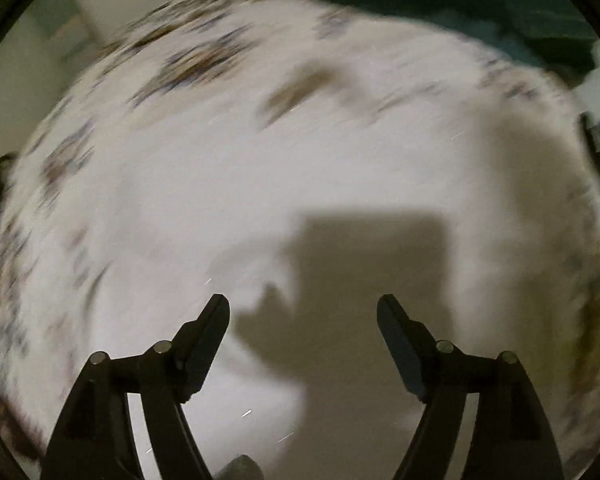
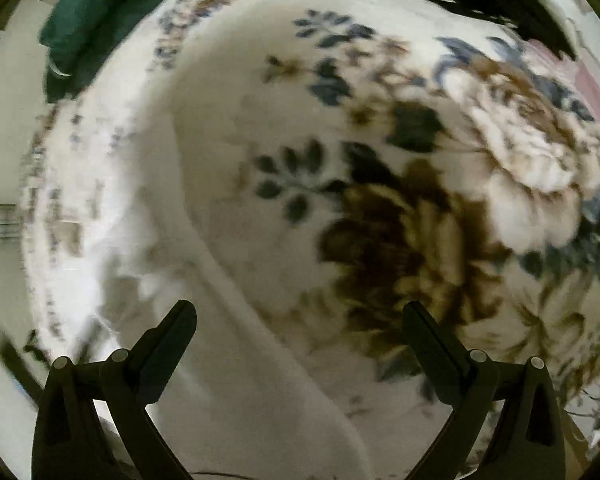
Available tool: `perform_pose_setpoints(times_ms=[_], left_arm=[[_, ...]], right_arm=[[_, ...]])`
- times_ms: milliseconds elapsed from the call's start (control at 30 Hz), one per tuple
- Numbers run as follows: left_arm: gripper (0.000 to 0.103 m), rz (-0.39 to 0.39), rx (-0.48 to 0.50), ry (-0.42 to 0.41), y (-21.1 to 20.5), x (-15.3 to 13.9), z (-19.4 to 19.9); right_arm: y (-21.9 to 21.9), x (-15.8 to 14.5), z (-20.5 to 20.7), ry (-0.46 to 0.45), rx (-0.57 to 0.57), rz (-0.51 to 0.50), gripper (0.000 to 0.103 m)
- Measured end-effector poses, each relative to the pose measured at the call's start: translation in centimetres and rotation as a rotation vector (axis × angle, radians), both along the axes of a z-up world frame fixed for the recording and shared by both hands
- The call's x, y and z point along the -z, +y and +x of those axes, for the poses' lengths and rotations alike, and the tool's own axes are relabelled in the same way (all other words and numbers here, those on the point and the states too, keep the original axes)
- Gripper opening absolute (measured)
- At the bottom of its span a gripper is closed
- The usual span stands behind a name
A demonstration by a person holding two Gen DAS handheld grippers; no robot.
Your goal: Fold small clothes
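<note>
At the far edge of the flowered blanket [image 2: 380, 184], a dark green garment [image 2: 88, 24] lies bunched, well apart from both tools. Over the blanket's plain white part [image 1: 220, 184] the left gripper [image 1: 303, 308] hangs released, jaws spread, grasping nothing. Above the brown blooms, the right gripper [image 2: 300, 314] is likewise spread and unladen.

hand-held gripper: 2, left hand-held gripper [image 1: 303, 308] and right hand-held gripper [image 2: 300, 314], each with 2 fingers spread | floral bedspread [image 2: 380, 208]: 1 | dark green cloth [image 2: 88, 20]: 1, at 11 o'clock in right view
</note>
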State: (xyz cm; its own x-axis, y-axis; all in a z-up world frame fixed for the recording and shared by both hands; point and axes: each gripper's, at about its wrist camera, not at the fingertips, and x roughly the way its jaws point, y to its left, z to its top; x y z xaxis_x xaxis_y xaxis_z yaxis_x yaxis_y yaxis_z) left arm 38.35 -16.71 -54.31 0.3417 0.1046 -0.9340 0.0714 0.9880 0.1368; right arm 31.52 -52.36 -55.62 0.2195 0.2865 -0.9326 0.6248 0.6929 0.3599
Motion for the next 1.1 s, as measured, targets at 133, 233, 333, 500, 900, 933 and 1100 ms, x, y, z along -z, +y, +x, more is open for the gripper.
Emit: perform_pose_setpoints(times_ms=[133,233,333,500,900,933,1100], left_arm=[[0.080,0.064,-0.124,0.134,5.5,5.0,-3.4],[0.103,-0.041,-0.194,0.131,8.1,6.8,-4.3],[0.103,-0.092,-0.216,0.107,8.5,7.6,-3.8],[0.103,-0.064,-0.247,0.059,7.4,7.6,-3.7],[0.103,-0.098,-0.226,0.066,8.6,6.0,-4.5],[0.103,-0.098,-0.223,0.074,8.7,5.4,-4.6],[0.103,-0.137,-0.204,0.022,9.5,1.3,-5.8]], right_arm=[[3.0,-0.1,5.7,-0.066,-0.120,0.053,0.103],[6.0,1.2,10.6,-0.091,-0.226,0.039,0.097],[8.7,4.4,15.1,-0.035,-0.313,0.060,0.081],[11.8,7.2,18.1,0.049,-0.444,-0.066,0.021],[7.9,5.0,17.0,0.001,-0.343,-0.235,0.011],[7.3,4.3,16.6,0.001,-0.321,-0.199,0.016],[2.6,-0.5,12.6,-0.025,-0.188,-0.062,0.041]])
